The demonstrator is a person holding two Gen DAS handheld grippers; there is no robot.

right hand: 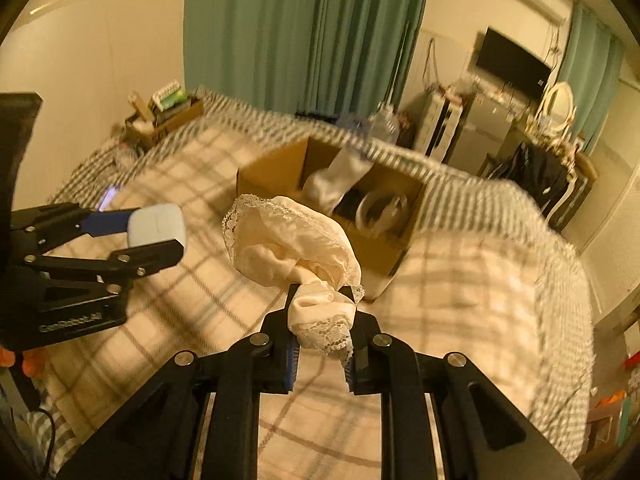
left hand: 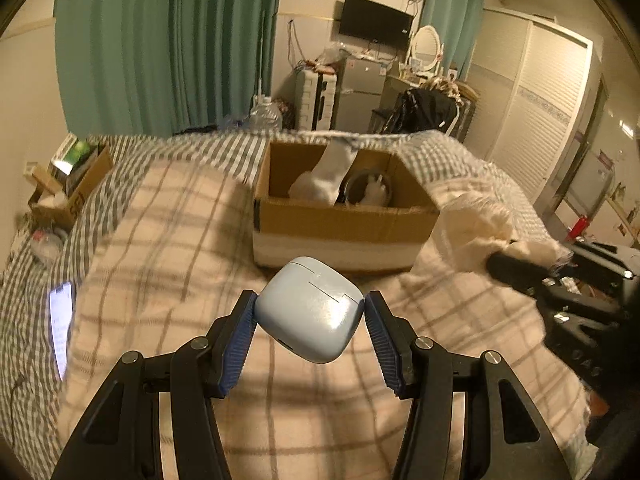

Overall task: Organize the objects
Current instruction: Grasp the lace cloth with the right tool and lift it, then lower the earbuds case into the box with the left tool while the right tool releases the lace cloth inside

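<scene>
My left gripper (left hand: 310,312) is shut on a pale blue earbud case (left hand: 310,308) and holds it above the plaid bed cover, short of an open cardboard box (left hand: 344,220). The case also shows in the right wrist view (right hand: 156,226), held by the left gripper (right hand: 154,236). My right gripper (right hand: 320,312) is shut on a cream lace-trimmed cloth (right hand: 288,236), held above the bed near the box (right hand: 384,248). The cloth shows at the right of the left wrist view (left hand: 480,220). The box holds a white sock (left hand: 332,172) and a round metal item with white cable (left hand: 368,190).
A lit phone (left hand: 61,328) lies on the bed at the left. A second cardboard box with books (left hand: 68,184) sits at the bed's far left corner. Green curtains (left hand: 160,48), a fridge (left hand: 360,92) and a chair with dark clothes (left hand: 424,112) stand beyond the bed.
</scene>
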